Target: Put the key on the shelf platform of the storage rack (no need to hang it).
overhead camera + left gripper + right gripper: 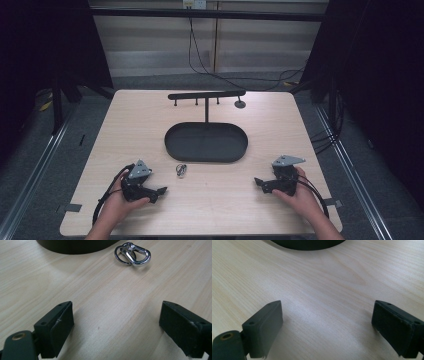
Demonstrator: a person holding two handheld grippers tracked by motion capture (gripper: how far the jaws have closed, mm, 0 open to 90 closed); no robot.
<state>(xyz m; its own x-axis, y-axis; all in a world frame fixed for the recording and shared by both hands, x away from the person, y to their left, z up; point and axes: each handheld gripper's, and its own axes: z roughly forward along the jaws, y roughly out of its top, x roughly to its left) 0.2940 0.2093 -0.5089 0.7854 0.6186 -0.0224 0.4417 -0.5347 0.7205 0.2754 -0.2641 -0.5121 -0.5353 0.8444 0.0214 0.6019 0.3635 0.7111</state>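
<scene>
Keyring clip, one silver snap hook joined to a ring, lies on the pale wooden table just in front of the single black oval tray, between my two grippers and nearer the left one. One black T-shaped stand with small pegs under its bar rises from the tray's far rim.

My left gripper, held in my left hand, sits low over the table, jaws spread wide and gripping nothing; in the left gripper view the clip lies well ahead of them. My right gripper, in my right hand, sits the same way, jaws wide apart over bare wood, the tray's edge beyond.
</scene>
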